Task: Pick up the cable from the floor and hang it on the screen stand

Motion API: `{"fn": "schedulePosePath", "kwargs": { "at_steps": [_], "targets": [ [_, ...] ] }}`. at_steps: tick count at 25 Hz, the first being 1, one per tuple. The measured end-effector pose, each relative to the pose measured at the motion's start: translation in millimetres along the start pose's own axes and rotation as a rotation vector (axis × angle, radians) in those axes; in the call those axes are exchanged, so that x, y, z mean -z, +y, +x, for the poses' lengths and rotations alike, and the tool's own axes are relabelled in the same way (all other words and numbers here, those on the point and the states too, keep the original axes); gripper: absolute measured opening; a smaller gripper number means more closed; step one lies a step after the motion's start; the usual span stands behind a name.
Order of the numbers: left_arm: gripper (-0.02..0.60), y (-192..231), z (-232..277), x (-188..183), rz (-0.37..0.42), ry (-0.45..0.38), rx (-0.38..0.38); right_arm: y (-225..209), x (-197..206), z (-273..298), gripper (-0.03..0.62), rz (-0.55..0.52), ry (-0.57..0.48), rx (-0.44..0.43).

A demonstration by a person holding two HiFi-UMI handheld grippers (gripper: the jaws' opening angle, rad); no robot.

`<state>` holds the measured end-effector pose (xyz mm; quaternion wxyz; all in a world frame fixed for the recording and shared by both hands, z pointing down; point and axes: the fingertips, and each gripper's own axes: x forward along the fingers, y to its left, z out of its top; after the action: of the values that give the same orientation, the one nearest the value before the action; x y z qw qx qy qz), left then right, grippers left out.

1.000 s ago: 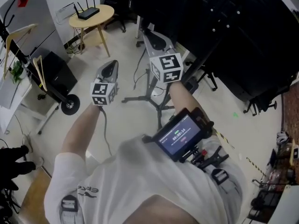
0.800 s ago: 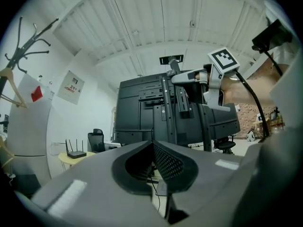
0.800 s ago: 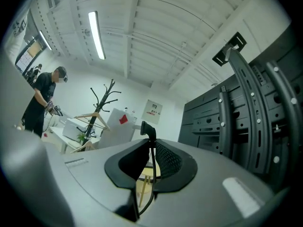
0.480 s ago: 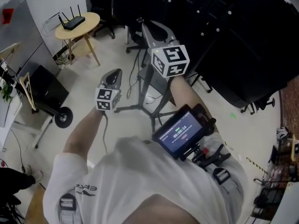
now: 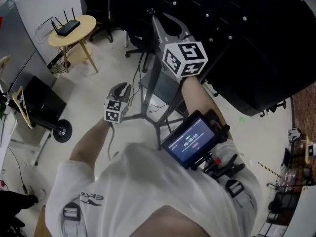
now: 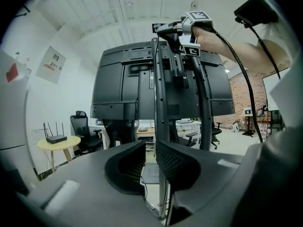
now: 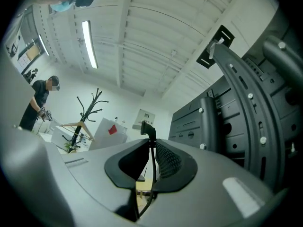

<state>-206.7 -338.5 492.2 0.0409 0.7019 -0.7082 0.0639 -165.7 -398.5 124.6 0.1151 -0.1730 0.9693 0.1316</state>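
- One round bench point(image 5: 85, 23) with one router point(image 5: 65, 27) on it stands far left, away from the work.
- The left gripper point(image 6: 150, 148) has sunk towards the stand's feet. Its jaws have just been opening and now stand slightly apart with nothing pinched; only the post shows beyond the gap.
- One screen stand point(image 6: 158, 108) carries one dark screen point(image 6: 118, 86).
- The right gripper point(image 7: 152, 148) has climbed beside the stand's top, clenched on the one cable point(image 7: 150, 129), whose plug end pokes past the tips.
- I judge that the right gripper alone now carries the cable's held end, up off the floor, so hanging it comes next.
- Two grippers in all.
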Motion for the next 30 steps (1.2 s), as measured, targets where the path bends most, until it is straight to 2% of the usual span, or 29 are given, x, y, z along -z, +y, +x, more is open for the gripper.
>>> {"fn": "schedulePosePath", "kwargs": {
  "at_steps": [10,24,30],
  "targets": [
    [0.128,-24,27,31,0.020,0.065,0.146,-8,-11,6,0.055,-0.026,0.004,0.065],
    [0.129,-50,56,48,0.012,0.090,0.209,-32,-38,-9,0.055,-0.038,-0.019,0.139],
    [0.129,-64,67,52,0.035,0.101,0.246,-41,-45,-11,0.055,-0.050,-0.027,0.150]
  ]
}}
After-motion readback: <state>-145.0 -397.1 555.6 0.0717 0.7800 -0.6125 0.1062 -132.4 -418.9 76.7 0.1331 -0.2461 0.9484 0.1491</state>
